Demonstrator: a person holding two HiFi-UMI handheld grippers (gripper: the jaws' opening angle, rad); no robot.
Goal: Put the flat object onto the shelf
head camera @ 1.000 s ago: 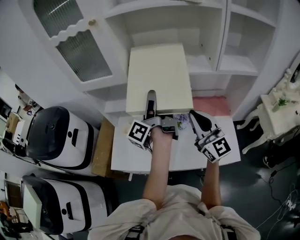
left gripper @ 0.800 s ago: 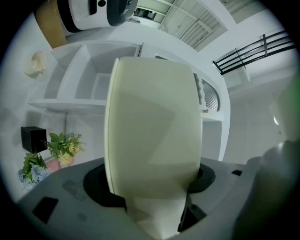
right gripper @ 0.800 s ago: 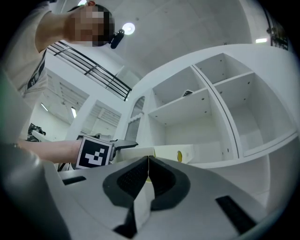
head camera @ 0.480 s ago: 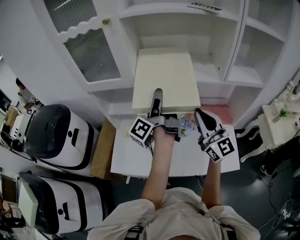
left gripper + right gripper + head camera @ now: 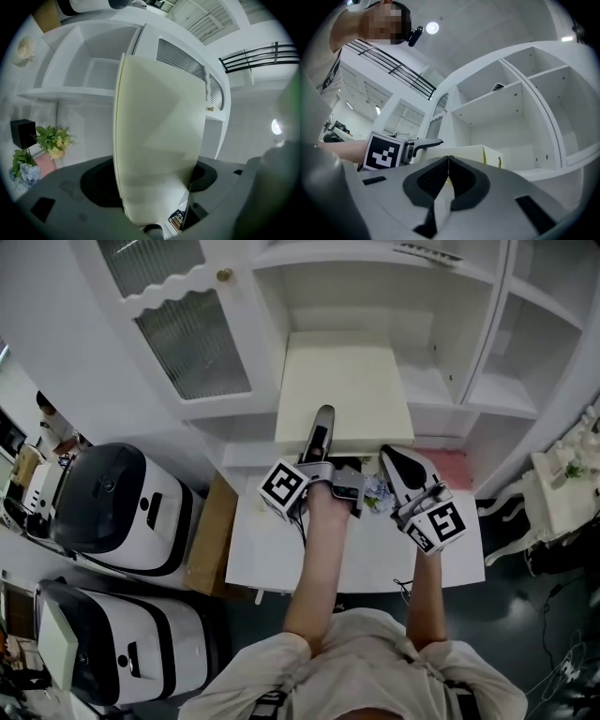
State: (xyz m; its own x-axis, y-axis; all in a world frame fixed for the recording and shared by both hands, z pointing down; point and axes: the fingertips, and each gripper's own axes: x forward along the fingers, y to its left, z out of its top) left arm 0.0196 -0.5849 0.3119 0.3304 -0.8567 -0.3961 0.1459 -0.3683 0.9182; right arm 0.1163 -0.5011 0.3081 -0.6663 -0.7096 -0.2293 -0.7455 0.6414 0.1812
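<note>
A cream flat box (image 5: 342,390) lies level with its far end inside the white shelf unit's (image 5: 375,296) middle bay. My left gripper (image 5: 319,442) is at the box's near edge with the box (image 5: 159,131) between its jaws. The jaws are opening, and a dark gap shows beside the right pad. My right gripper (image 5: 398,465) hovers just right of the box's near corner. It (image 5: 449,159) is shut with nothing in it, and points toward the shelf.
A white table (image 5: 375,559) stands under my arms, with a flower bunch (image 5: 375,491) and a pink patch (image 5: 441,448) behind it. Two white-and-black appliances (image 5: 112,502) and a cardboard box (image 5: 211,535) stand to the left. A glass cabinet door (image 5: 192,334) hangs open at upper left.
The box and my left gripper have moved forward toward the shelf bay. My right gripper has followed beside them and stays shut.
</note>
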